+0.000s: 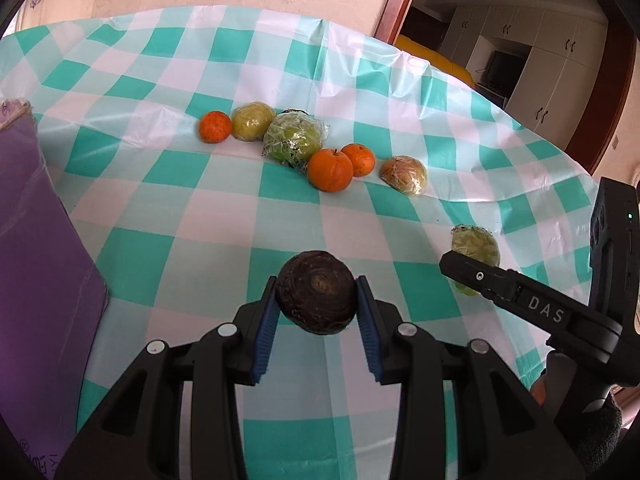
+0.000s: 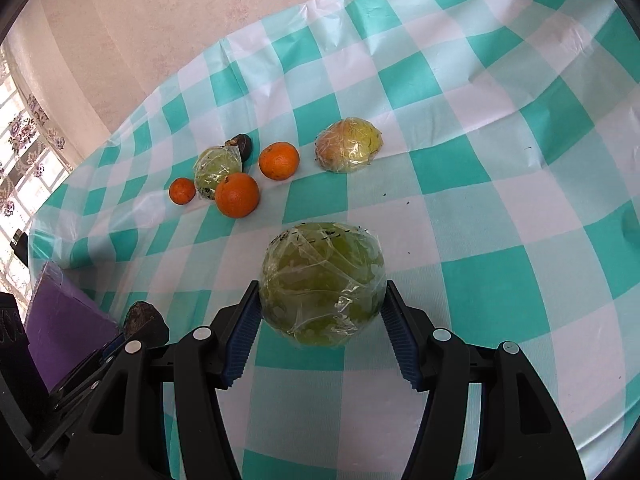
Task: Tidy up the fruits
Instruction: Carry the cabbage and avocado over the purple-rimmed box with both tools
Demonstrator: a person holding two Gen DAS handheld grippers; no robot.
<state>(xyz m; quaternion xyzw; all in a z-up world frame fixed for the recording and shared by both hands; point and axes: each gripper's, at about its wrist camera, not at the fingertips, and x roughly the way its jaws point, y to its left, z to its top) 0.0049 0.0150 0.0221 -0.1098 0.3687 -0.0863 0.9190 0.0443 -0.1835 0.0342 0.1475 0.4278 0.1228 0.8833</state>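
My left gripper is shut on a dark brown round fruit, held above the checked cloth. My right gripper is shut on a plastic-wrapped green fruit; it also shows in the left wrist view, at the right. Further back on the table lie three oranges, two wrapped green fruits and a wrapped yellowish fruit. In the right wrist view a second dark fruit lies behind the cluster.
A purple box stands at the left edge, also low left in the right wrist view. The table has a teal and white checked cloth. A wall lies behind it; a doorway opens at the right.
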